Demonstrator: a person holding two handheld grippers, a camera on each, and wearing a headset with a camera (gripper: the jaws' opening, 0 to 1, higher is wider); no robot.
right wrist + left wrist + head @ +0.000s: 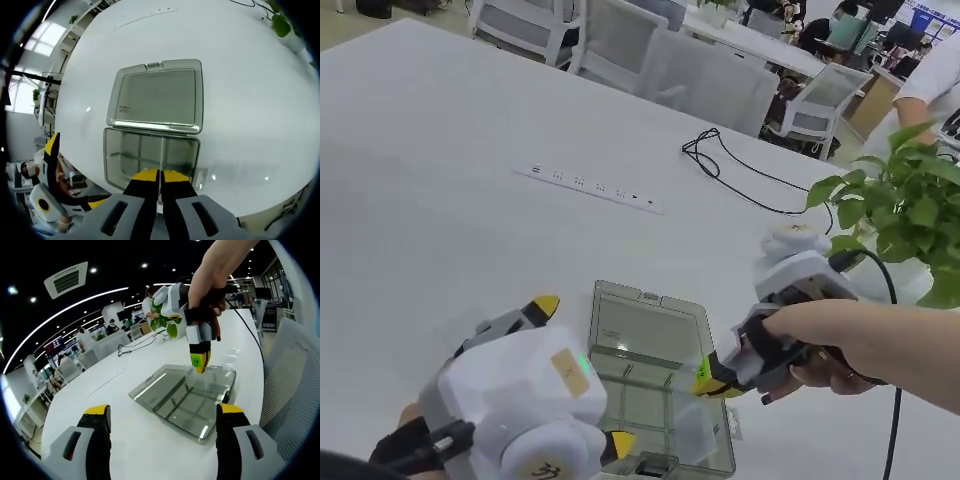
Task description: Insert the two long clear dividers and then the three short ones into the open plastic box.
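Divider [161, 150] is pinched in the right gripper [160, 172] over the box [106, 155] (left gripper [582, 372] spread, at the box's 7 o'clock). Keep it upright and seat both ends evenly.

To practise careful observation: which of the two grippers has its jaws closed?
The right gripper, above the open box: its yellow tips pinch a clear divider; the left gripper stands wide open.

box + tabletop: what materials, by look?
Box: smoky, see-through rigid plastic with a glossy finish. The table shows through its lid and the edges glint.
Table: white, smooth, satin, probably laminate. It shows faint light spots and no grain. What the core is cannot be told.
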